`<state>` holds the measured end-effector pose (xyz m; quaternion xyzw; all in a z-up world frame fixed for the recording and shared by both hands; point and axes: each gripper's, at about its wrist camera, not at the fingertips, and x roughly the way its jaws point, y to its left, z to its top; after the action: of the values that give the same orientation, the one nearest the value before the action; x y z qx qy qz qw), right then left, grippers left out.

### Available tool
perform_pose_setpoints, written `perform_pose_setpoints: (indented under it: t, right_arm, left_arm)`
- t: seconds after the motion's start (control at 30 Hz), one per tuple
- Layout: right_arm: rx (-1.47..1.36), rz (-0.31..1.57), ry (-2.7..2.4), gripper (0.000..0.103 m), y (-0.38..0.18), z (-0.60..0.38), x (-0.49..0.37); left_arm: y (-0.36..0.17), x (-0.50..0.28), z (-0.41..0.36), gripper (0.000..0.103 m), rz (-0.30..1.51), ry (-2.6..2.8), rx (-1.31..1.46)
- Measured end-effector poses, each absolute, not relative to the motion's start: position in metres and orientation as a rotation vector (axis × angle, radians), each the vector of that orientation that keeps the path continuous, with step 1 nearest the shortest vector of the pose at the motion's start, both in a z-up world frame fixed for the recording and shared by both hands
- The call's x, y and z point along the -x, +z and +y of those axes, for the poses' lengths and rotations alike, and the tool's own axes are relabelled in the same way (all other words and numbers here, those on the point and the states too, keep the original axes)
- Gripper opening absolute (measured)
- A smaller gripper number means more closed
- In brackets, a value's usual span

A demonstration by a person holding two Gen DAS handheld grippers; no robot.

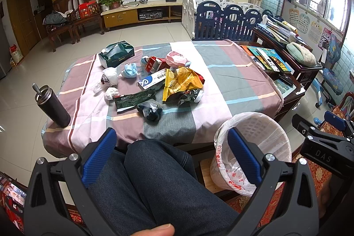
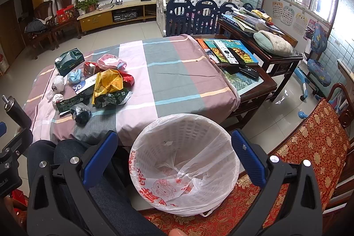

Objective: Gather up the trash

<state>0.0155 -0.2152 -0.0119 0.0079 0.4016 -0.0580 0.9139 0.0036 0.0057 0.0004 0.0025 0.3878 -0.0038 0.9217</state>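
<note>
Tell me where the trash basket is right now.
The trash basket sits low between the open right gripper's fingers in the right wrist view, just off the table's near edge, beside the person's knee.

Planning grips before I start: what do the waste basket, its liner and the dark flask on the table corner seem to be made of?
Waste basket: white rigid plastic, judging by its moulded lattice wall. Liner: thin translucent plastic film, wrinkled, with red print. Flask: dark matte body with a shiny silvery rim and cap, probably metal, though the coating leaves it open.

Both wrist views facing table [image 1: 221,72], sharing bin [image 2: 185,165].
</note>
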Motion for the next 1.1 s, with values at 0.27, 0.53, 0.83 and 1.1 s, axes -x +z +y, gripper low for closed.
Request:
perform_pose_setpoints:
  t: [0.27, 0.53, 0.83, 1.1]
  right_arm:
    - [-0.015, 0.823, -0.127, 0.1, -0.013, -0.22, -0.017]
    - [-0.014, 0.818, -0.112, 0.1, -0.027, -0.218, -0.048]
    - [0.045, 0.789, 0.001, 0.093, -0.086, -0.155, -0.129]
    - [-0.146, 0.937, 0.164, 0.093, -0.124, -0.108, -0.192]
  left_arm:
    - [-0.005, -0.006, 0.011, 0.1, 0.805, -0.007, 0.005]
    - [-0.036, -0.02, 0.046, 0.098, 0.813, 0.052, 0.057]
    - [-0.095, -0.053, 0.118, 0.059, 0.941, 0.24, 0.122]
    - [-0.125, -0.063, 0.154, 0.075, 1.027, 0.26, 0.284]
